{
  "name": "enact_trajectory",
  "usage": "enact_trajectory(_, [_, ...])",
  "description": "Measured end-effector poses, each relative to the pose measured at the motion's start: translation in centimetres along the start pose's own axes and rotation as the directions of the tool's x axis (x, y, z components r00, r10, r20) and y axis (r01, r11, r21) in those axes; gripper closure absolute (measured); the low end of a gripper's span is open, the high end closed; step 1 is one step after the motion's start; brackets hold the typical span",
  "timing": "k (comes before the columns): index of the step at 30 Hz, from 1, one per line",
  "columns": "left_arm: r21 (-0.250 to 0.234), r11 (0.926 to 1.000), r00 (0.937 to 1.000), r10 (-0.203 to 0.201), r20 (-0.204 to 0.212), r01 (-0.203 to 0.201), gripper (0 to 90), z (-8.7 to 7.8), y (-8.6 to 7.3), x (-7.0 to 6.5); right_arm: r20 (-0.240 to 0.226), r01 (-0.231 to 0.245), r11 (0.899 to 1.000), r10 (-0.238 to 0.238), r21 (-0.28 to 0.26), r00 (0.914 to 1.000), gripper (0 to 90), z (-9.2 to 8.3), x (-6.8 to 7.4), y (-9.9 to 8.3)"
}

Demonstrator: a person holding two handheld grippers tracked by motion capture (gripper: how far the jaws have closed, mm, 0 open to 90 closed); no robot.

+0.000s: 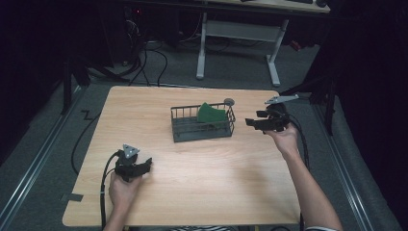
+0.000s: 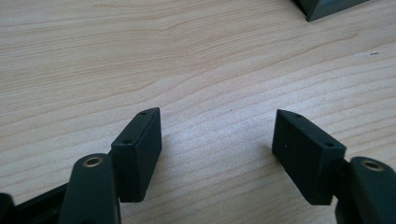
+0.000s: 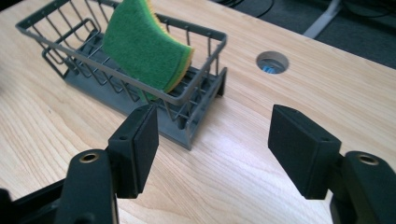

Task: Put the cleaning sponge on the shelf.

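Right now the right hand-held gripper [image 1: 251,122] hangs just beside the right-hand end of the wire basket [image 1: 179,127], jaws spread wide with nothing between them. Its own view looks along the jaws at the basket's near corner, and the right hand-held gripper [image 3: 212,140] points a little to one side of that corner rather than at what lies inside.

Inside the basket a green sponge [image 3: 142,44] with a yellow backing leans tilted against the long rail, its top edge above the rim (an easy part to pinch). The basket sits on its dark drip tray [image 3: 187,135], near a round cable hole [image 3: 272,62] in the bench [image 1: 216,178].

The left hand-held gripper [image 1: 146,164] rests well apart from the basket, toward the person's side of the bench, jaws equally wide and empty over bare wood.

What could go wrong, I judge: if the right jaws come in low, they may catch the wire rim and shove the light basket along its tray; a pinch on the soft sponge's corner alone may let it fold and slip free.
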State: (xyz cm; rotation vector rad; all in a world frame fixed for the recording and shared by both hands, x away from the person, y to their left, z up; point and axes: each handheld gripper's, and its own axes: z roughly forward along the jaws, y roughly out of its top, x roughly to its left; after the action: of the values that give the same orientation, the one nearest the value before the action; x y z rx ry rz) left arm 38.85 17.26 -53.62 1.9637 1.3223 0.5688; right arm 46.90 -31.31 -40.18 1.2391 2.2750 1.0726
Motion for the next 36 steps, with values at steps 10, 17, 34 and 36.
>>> enact_trajectory(10, [-0.001,1.0000,1.0000,-0.001,0.000,0.001,33.6,0.0,0.0,0.0,0.019,-0.075,0.997,0.075,-0.024,0.9970,34.0,-1.6,0.3,-3.6])
enact_trajectory(17, [0.000,1.0000,1.0000,0.002,-0.001,-0.002,33.6,0.0,0.0,0.0,0.038,-0.120,0.992,0.122,-0.045,0.9918,35.2,-2.1,0.8,-7.1])
enact_trajectory(34, [0.001,1.0000,1.0000,0.005,-0.005,-0.005,33.6,0.0,0.0,-0.1,0.187,-0.183,0.983,0.175,0.023,0.9666,33.3,0.6,1.3,-15.9])
enact_trajectory(36, [0.001,1.0000,1.0000,0.006,-0.005,-0.006,33.5,0.0,0.0,-0.1,0.233,-0.132,0.991,0.125,0.014,0.9643,33.2,0.9,1.7,-16.5])
